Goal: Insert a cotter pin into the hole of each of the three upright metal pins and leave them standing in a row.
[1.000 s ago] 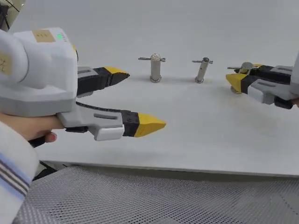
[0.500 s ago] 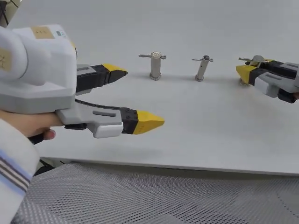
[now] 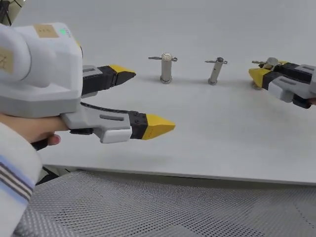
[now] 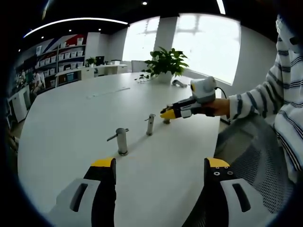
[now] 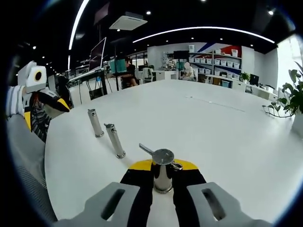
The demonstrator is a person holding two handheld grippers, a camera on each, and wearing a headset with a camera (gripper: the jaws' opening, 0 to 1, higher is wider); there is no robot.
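The left gripper (image 3: 153, 101) is spread wide — near left. The right gripper (image 3: 256, 79) pinches the upright silver metal pin (image 5: 163, 176) on the white worktop's (image 3: 207, 133) right.

**Three metal pins upright in a row, each cross-pinned**

The stout left pin (image 3: 166, 70) and slimmer middle pin (image 3: 214, 73) stand apart on the white tabletop (image 3: 197, 123) — a cotter pin (image 3: 157, 58) through each top. The right pin (image 5: 163, 172) – likewise cross-pinned – stands clasped in the right gripper (image 5: 162, 166).

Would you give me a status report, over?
Left gripper open over the table. Right gripper shut on end pin, upright. First pin and middle pin standing, cotter pins in. Nothing in the way.
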